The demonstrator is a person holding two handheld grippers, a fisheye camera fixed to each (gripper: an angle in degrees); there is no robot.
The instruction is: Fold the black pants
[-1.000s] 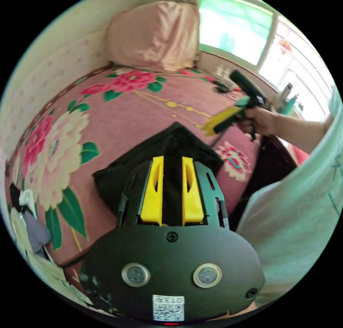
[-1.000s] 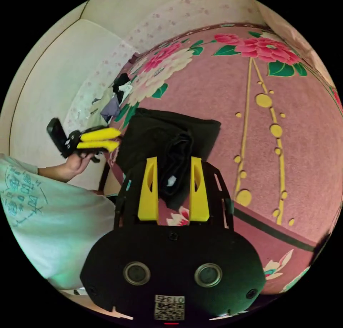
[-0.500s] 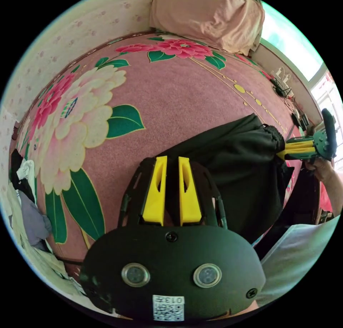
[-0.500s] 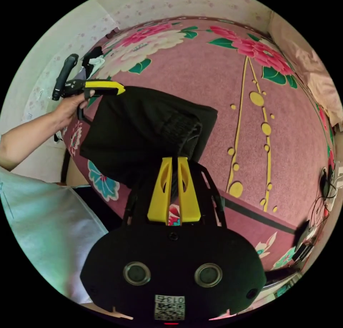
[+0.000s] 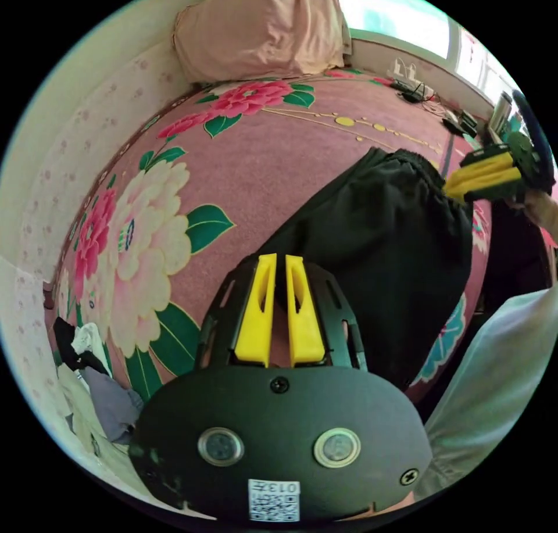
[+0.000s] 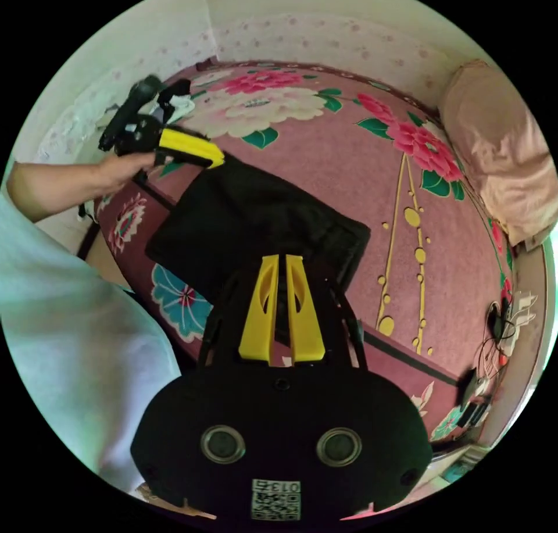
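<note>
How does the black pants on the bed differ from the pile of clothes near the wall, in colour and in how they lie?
The black pants are one dark colour; the pile of clothes mixes white, grey and black. The pants are spread fairly flat, partly over the bed's front edge, held at two corners by the left gripper and the right gripper; the pile lies crumpled and untouched. Both rest on the pink flowered bedspread.

The left gripper view looks from just behind its own jaws, close above the near edge of the bed [image 5: 279,149], and faces across the flowered cover toward the pink pillow [image 5: 261,27] and the window. The right gripper view sits likewise close over the bed's edge and faces the papered wall [image 6: 325,39]. Both views share the bed, the black pants [image 5: 383,242] [image 6: 256,231] and the pillow, seen from opposite ends of the pants.
</note>
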